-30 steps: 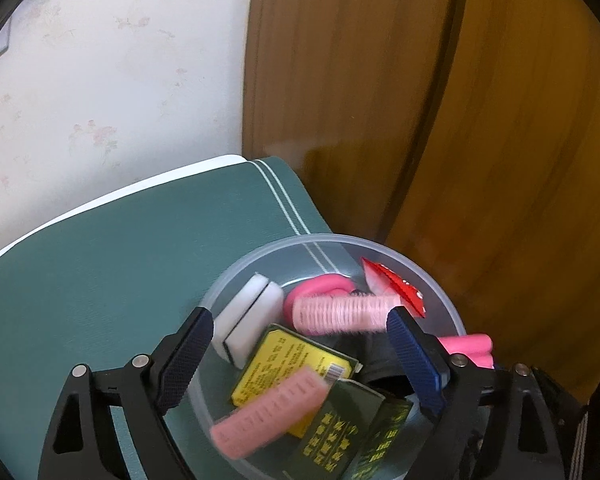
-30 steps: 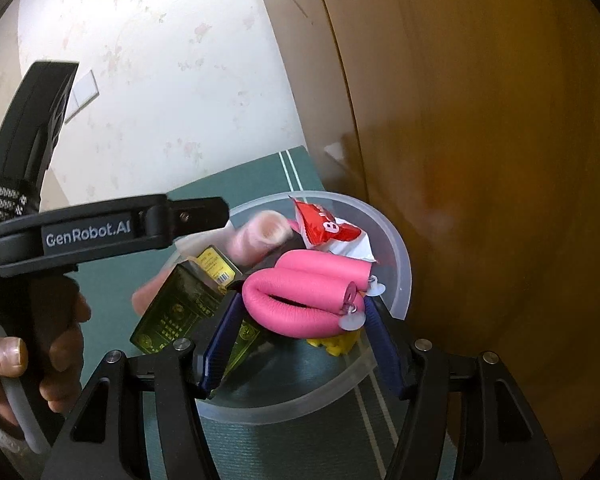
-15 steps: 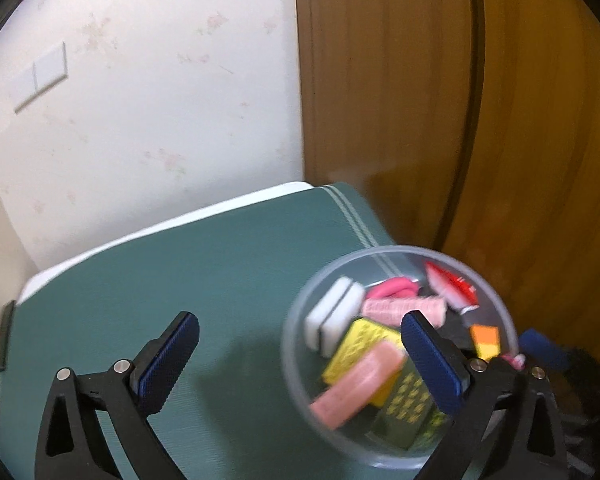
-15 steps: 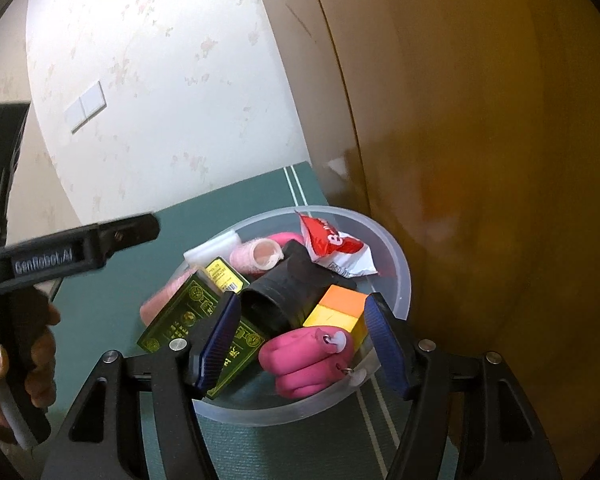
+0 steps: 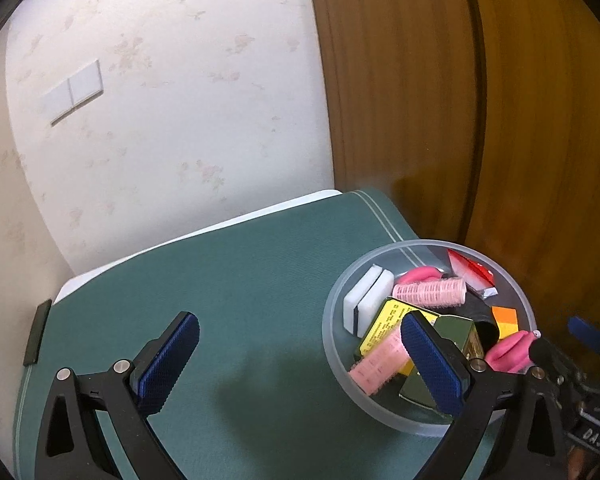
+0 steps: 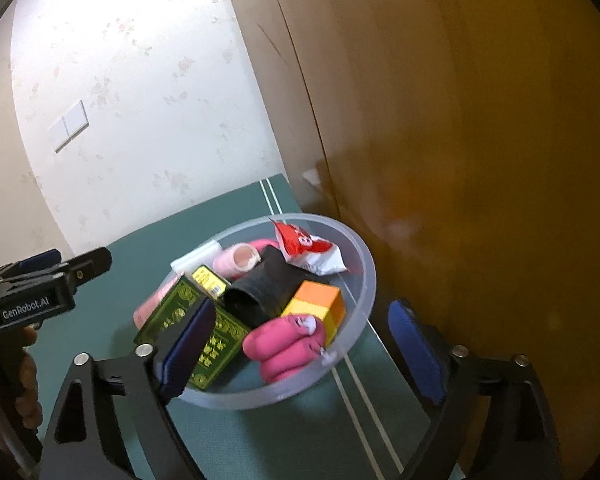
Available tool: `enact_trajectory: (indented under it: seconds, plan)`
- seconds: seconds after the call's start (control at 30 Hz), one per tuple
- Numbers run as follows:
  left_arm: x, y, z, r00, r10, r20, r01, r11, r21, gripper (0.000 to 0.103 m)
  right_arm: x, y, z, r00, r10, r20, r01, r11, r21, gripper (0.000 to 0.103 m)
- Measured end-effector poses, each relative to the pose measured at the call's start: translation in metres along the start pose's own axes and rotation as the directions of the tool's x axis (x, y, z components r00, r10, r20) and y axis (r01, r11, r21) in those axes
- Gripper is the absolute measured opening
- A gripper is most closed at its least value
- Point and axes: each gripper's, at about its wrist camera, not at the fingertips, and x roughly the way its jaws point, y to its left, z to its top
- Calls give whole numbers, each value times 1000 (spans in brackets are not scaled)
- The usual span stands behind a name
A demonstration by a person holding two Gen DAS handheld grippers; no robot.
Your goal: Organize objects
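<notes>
Floral wallpaper and a wooden door back your counter (image 5: 228, 300), covered in a green mat. Your left gripper (image 5: 300, 356) hangs over the mat's bare middle, jaws wide apart and holding nothing. At the counter's right edge, toward its far right corner, sits the clear bowl (image 6: 362, 256), piled with rollers, boxes and a pink foam piece (image 6: 288, 342). Your right gripper (image 6: 300, 348) straddles the bowl's near rim, jaws apart, empty. You seem between picks; next, choose one item and close on it squarely.

Your left gripper's finger (image 5: 434, 364) covers part of the green box (image 5: 452, 344), and the wooden door (image 6: 480, 120) is just smeared blur.
</notes>
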Motion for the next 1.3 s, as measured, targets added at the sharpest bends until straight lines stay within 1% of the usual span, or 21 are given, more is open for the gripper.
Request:
enact_trajectory:
  seconds: [0.03, 0.1, 0.23, 0.37, 0.53, 0.57, 0.6, 0.77, 1.03, 1.3]
  plan:
    - [-1, 2, -1, 1000, -1, -3, 1, 1000, -13, 103, -2, 1, -1, 1000, -6, -7, 6, 1000, -7, 92]
    - [-5, 4, -3, 1000, 23, 10, -22, 999, -23, 103, -6, 4, -4, 1000, -20, -17, 19, 999, -28, 92]
    - [-13, 4, -3, 997, 65, 42, -65, 998, -7, 103, -13, 13, -8, 999, -45, -25, 43, 997, -68, 93]
    - [-20, 1, -4, 996, 68, 55, -69, 997, 19, 103, -19, 20, -7, 998, -57, -22, 55, 995, -82, 93]
    - [-25, -5, -7, 996, 47, 69, -51, 997, 49, 103, -27, 30, -3, 997, -83, 0, 83, 991, -105, 94]
    - [-26, -7, -7, 997, 43, 68, -47, 997, 56, 103, -28, 31, -2, 996, -88, 2, 88, 990, -107, 96]
    - [-26, -8, -7, 997, 36, 66, -41, 997, 64, 103, -29, 33, -2, 996, -92, 4, 92, 990, -109, 97]
    - [-25, -11, -10, 999, -11, 34, 9, 998, 66, 103, -30, 37, -2, 993, -116, -2, 115, 986, -120, 100]
    - [-26, -13, -14, 999, -41, 11, 40, 997, 66, 103, -33, 41, -6, 984, -176, -5, 173, 972, -157, 100]
    - [-30, -16, -18, 997, -78, -6, 78, 994, 80, 103, -40, 41, -7, 981, -196, -1, 193, 968, -159, 100]
